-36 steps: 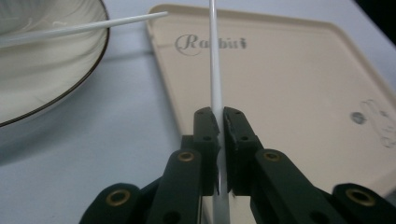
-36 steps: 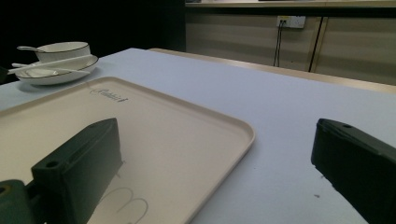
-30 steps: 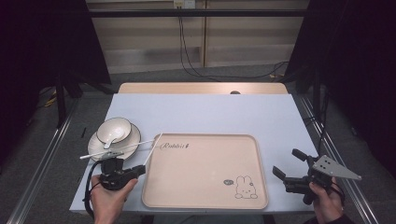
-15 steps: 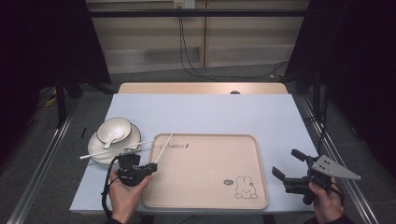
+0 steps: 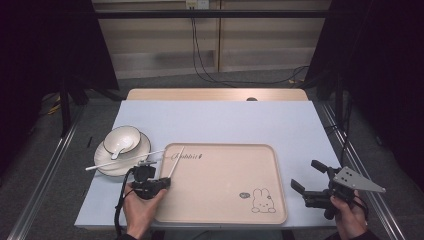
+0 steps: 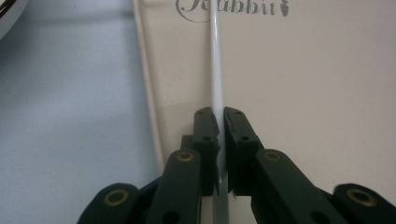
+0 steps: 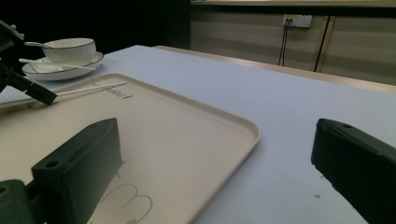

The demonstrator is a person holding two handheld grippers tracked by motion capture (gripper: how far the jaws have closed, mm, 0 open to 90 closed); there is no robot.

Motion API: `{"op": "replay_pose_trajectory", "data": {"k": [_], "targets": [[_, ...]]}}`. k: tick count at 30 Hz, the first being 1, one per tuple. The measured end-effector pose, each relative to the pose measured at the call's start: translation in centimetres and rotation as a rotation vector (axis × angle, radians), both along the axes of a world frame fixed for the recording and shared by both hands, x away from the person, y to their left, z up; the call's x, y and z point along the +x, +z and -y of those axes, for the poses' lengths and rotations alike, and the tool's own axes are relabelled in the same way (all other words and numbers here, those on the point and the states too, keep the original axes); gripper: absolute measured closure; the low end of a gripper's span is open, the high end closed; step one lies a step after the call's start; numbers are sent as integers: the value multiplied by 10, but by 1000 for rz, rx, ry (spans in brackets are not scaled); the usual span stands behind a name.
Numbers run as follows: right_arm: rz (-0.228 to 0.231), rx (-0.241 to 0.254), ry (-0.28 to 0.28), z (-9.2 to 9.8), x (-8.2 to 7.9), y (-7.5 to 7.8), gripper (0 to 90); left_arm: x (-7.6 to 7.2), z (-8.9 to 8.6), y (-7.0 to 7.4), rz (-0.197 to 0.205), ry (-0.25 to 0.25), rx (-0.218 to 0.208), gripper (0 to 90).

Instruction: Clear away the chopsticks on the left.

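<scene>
At the left of the high view, a bowl with a spoon sits on a plate, a second chopstick balanced across it. Just right, lower left of frame, the left gripper pinches one white chopstick near its end, above the tray's left edge. A slanted grip could let the stick swivel or slip; its far tip may be touching the tray, hard to tell. At lower right, the right gripper hangs with jaws spread, empty.
</scene>
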State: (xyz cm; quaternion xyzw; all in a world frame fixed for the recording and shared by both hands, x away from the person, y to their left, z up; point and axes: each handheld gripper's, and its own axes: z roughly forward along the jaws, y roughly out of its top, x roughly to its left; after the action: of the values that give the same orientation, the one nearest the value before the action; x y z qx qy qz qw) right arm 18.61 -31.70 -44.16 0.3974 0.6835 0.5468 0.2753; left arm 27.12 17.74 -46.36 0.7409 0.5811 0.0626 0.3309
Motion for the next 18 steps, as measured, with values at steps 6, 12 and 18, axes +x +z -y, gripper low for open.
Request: {"op": "replay_pose_trajectory", "data": {"k": [6, 12, 18], "targets": [[3, -4, -4, 0, 0, 0, 14, -1, 2, -1, 12, 4, -5, 805], [2, -2, -1, 0, 0, 0, 14, 0, 1, -1, 13, -17, -12, 788], [4, -5, 2, 0, 0, 0, 14, -1, -2, 3, 76, -102, -57, 652]]}}
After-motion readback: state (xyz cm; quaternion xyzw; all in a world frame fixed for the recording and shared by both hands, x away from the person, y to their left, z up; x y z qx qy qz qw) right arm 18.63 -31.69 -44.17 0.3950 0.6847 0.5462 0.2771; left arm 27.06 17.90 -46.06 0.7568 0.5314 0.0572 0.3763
